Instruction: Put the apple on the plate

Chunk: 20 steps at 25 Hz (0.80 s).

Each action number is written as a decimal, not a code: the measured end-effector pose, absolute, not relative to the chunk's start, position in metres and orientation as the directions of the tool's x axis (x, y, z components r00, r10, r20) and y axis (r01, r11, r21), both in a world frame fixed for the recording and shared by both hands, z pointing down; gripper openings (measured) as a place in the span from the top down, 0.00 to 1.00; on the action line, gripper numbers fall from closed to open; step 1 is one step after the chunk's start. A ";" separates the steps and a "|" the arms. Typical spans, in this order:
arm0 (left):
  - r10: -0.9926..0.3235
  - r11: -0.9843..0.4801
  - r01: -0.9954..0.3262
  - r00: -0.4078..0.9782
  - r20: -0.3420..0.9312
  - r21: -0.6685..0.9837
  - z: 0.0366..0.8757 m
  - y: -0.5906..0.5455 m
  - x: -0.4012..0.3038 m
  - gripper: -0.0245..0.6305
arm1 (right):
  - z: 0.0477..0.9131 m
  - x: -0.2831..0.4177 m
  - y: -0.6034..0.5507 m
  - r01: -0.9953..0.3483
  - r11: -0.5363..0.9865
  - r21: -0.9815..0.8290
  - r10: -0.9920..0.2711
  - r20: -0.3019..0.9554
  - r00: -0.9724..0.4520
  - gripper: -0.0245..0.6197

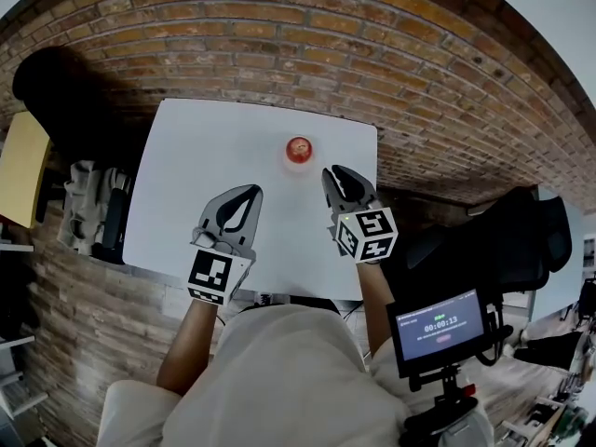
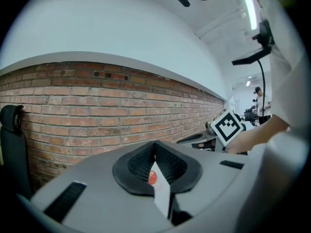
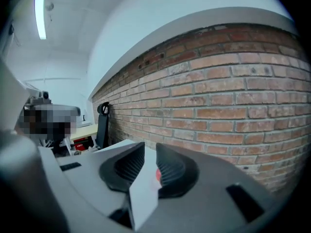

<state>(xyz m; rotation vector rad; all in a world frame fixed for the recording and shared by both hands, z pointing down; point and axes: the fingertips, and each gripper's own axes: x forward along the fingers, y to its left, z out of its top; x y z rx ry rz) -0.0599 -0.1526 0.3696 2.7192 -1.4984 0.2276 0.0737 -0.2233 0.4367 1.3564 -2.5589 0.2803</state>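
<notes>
A red apple (image 1: 298, 147) rests on a small round plate (image 1: 298, 161) near the far edge of the white table (image 1: 205, 156). Both grippers hover above the table's near half, short of the apple. My left gripper (image 1: 252, 190) has its fingertips together with nothing between them. My right gripper (image 1: 330, 171) is slightly open, a narrow empty gap between its pads. In the left gripper view the apple (image 2: 152, 178) peeks through the hollow below the touching tips (image 2: 155, 143). The right gripper view shows the apple (image 3: 158, 174) behind the narrow gap of the right gripper (image 3: 150, 147).
A brick wall (image 1: 307, 35) runs behind the table. A black chair (image 1: 56, 91), a yellow desktop (image 1: 23, 166) and a grey bag (image 1: 88, 203) stand to the left. Another black chair (image 1: 521, 240) and a timer screen (image 1: 440, 327) are at the right.
</notes>
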 end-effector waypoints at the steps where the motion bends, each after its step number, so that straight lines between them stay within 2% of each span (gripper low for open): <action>1: -0.838 -0.538 -0.842 0.528 0.135 -0.047 0.367 -0.153 -0.059 0.95 | 0.429 0.073 -0.221 -0.832 0.551 -0.062 -0.792 0.274 -0.545 0.84; 4: -0.837 -0.541 -0.841 0.534 0.118 -0.034 0.361 -0.153 -0.059 0.95 | 0.409 0.075 -0.212 -0.838 0.542 -0.064 -0.809 0.231 -0.541 0.88; 20: -0.811 -0.585 -0.811 0.585 0.034 -0.012 0.326 -0.150 -0.042 0.95 | 0.325 0.092 -0.178 -0.843 0.536 -0.051 -0.842 0.052 -0.538 0.90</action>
